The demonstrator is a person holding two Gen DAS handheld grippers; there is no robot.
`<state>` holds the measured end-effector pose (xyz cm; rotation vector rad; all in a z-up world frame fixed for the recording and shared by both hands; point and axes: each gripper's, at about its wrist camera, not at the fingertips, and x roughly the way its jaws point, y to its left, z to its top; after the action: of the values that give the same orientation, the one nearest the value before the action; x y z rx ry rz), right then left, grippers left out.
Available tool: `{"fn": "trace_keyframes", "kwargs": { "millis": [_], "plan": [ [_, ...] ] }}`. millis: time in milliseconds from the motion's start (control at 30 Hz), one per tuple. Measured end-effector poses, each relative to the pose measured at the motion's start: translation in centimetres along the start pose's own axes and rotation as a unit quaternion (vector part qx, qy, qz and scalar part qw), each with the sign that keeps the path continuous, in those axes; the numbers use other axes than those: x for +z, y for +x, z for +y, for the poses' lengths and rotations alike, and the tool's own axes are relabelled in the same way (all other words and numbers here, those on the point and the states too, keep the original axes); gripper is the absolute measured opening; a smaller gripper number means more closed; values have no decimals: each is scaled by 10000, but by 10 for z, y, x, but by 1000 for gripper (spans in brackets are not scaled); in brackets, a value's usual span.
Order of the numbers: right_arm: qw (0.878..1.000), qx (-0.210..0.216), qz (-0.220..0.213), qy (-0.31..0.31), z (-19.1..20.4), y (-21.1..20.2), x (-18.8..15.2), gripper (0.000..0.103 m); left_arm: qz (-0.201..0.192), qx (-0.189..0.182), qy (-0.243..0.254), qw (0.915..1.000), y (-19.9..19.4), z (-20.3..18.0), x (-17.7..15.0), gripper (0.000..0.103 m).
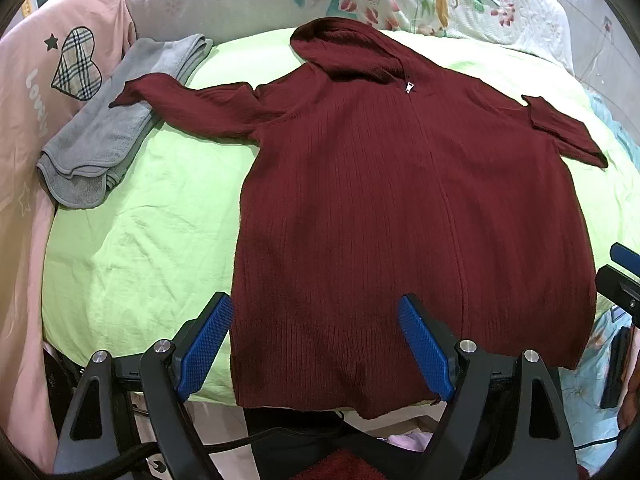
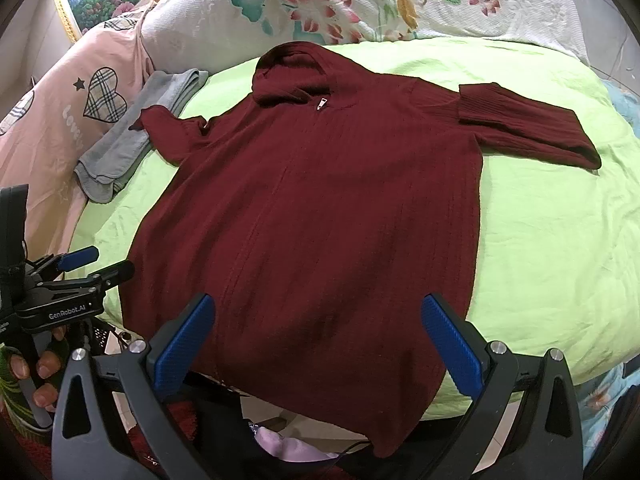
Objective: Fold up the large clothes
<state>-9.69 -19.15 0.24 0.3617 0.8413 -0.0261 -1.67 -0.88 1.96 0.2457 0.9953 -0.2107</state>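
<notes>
While it lay spread flat, front up, on the lime-green sheet [image 1: 152,240], the maroon ribbed hooded cardigan [image 1: 400,200] let its hem hang over the near edge. Both the left gripper [image 1: 316,344] and right gripper [image 2: 320,344] gaped wide above that hem, empty. Only the right view showed fingers [image 2: 44,368] on the left handle. A folded grey towel [image 1: 104,144] lay under one cuff.
</notes>
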Motion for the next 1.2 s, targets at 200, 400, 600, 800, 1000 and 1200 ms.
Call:
{"fn": "trace_keyframes", "kwargs": {
  "millis": [200,400,600,800,1000,1200],
  "plan": [
    [10000,5,-16,-6,4,-1,-1,102,-1,-3,-2,10000,0,0,-1,85],
    [10000,13,-33,-5,6,-2,-1,102,-2,-8,-4,10000,0,0,-1,85],
    [10000,25,-29,-5,7,-2,0,102,4,-12,-3,10000,0,1,-1,85],
    [10000,16,-34,-1,7,-2,-1,102,9,-22,0,10000,1,2,-1,85],
    [10000,11,-18,5,9,-2,-1,102,58,-48,-11,10000,7,4,0,85],
    [10000,18,1,6,11,0,1,102,104,-98,-26,9999,12,6,4,85]
  ]
}}
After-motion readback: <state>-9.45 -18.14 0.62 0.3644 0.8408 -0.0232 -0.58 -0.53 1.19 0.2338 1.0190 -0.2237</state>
